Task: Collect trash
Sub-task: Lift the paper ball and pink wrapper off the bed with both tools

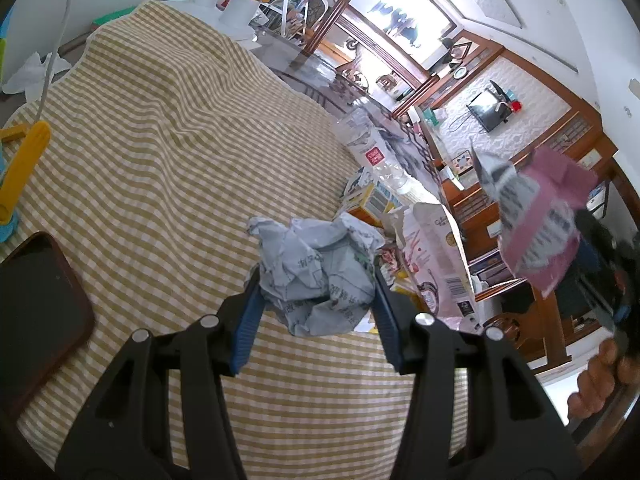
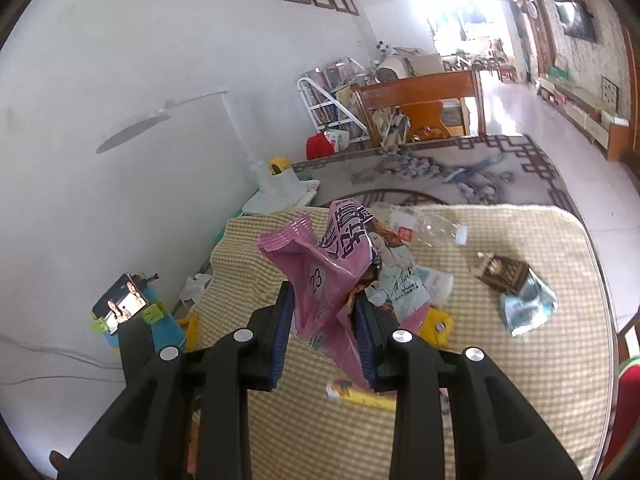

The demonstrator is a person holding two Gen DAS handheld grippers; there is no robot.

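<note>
Both claws are clenched: left claw (image 1: 316, 280) on crumpled paper (image 1: 316, 276), right claw (image 2: 322, 330) on a pink wrapper (image 2: 320, 280), seemingly empty.

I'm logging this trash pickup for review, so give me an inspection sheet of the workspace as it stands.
Surface: yellow-and-white checked cloth over a table.
Job's things: crumpled grey printed paper ball; pink crinkled plastic wrapper; clear plastic bottle; pale pink carton.
Clutter: dark brown tray; white desk lamp; phone on a blue stand.
Grippers: left gripper shut on the paper ball; right gripper shut on the wrapper.
Cables: white cable.
Surroundings: wooden chair, patterned rug.
</note>
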